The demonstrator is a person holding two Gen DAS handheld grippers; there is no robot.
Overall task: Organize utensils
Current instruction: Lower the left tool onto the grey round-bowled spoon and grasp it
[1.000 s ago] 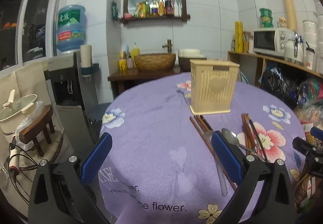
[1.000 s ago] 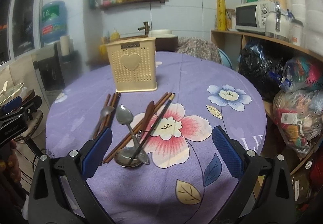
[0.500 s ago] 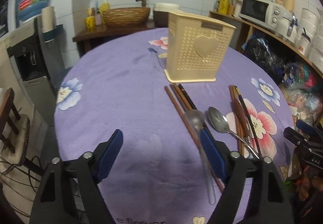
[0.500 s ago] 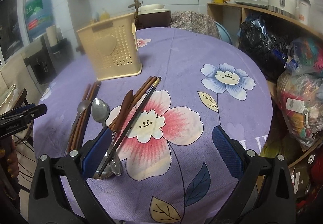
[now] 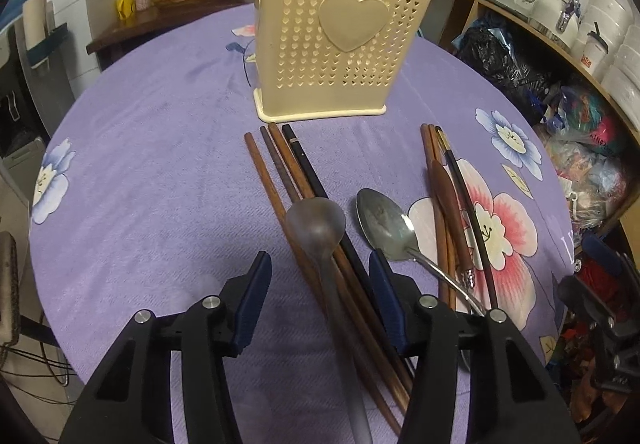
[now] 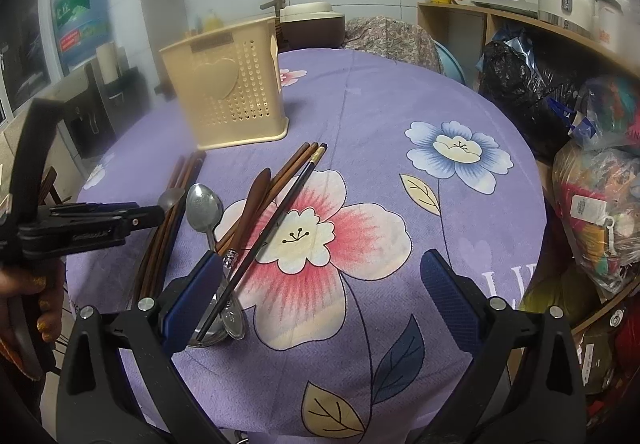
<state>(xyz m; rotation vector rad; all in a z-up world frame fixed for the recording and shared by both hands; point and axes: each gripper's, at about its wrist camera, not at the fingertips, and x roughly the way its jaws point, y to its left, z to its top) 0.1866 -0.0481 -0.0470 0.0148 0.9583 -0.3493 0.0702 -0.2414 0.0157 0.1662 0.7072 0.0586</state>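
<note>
The table (image 5: 152, 147) with its purple cloth lies under both grippers, and the cream holder (image 5: 336, 39) stands upright ahead of the left gripper (image 5: 320, 296), beyond the far tips of the utensils. Between holder and gripper lies a bundle of chopsticks (image 5: 280, 171), and on top of it a grey spoon (image 5: 320, 232); its bowl points toward the holder and its handle runs back between the jaws, so the long axis is nearly in line with the gripper. The left jaws are closing around this handle and the sticks under it, but the pads do not yet seem to press. To do the step well, I think the gripper should go low enough to catch the handle only, centred, so the sticks are not dragged. A metal spoon (image 5: 384, 224) lies just right of the left gripper, bowl also toward the holder. The right gripper (image 6: 320, 296) is spread wide and empty, with a second group of sticks (image 6: 280, 187) ahead on its left.
</note>
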